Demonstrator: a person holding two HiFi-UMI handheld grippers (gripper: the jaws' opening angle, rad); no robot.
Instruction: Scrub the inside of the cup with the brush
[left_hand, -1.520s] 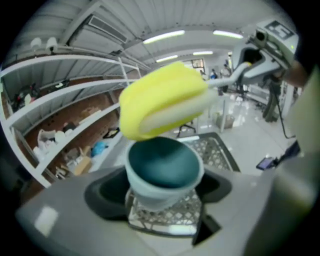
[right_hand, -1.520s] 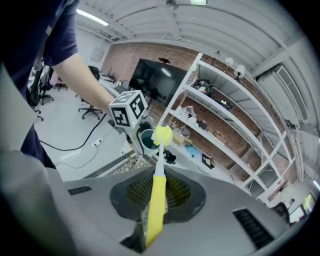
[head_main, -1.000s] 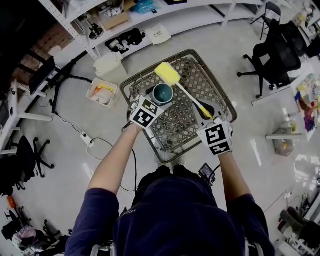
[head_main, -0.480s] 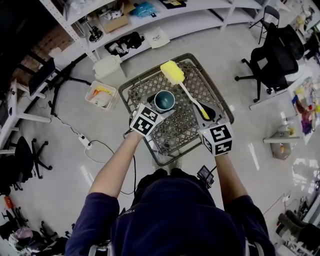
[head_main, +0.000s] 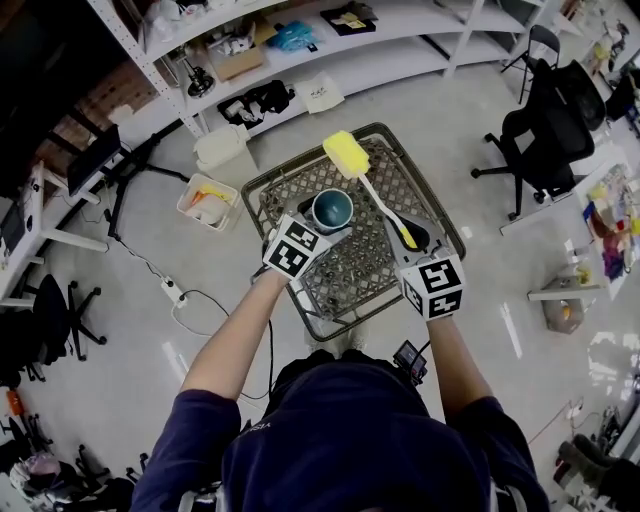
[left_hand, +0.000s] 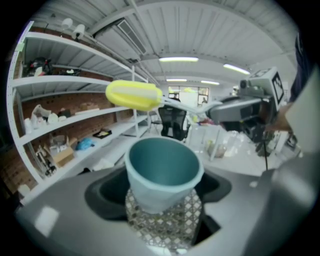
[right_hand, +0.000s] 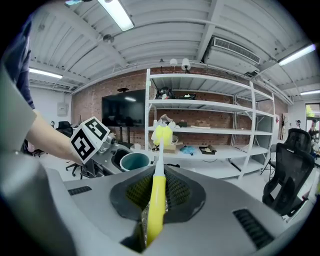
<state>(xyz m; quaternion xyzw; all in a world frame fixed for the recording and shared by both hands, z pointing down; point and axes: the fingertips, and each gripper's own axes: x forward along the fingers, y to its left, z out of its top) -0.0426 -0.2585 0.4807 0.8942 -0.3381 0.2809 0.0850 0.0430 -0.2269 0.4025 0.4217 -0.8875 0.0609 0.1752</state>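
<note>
1. The cup (head_main: 332, 210) is sitting between the jaws of the left gripper (head_main: 322, 226), which are closing on its sides, over the far-left part of the lattice table (head_main: 352, 278).
2. The brush (head_main: 348, 156) is slanting over the table's far-right part. Its handle end is lying clamped in the right gripper (head_main: 410, 240), and its head is hanging over the table's far rim, behind the cup and apart from it.
3. An open plastic bin (head_main: 208, 203) is standing on the floor just left of the table.
4. A box-shaped container (head_main: 222, 147) is standing off the table's far-left corner.
5. Shelving (head_main: 300, 60) is running along behind the table.
6. An office chair (head_main: 548, 125) is standing well to the table's right.
7. A power strip (head_main: 172, 290) is lying on the floor to the table's near left.
</note>
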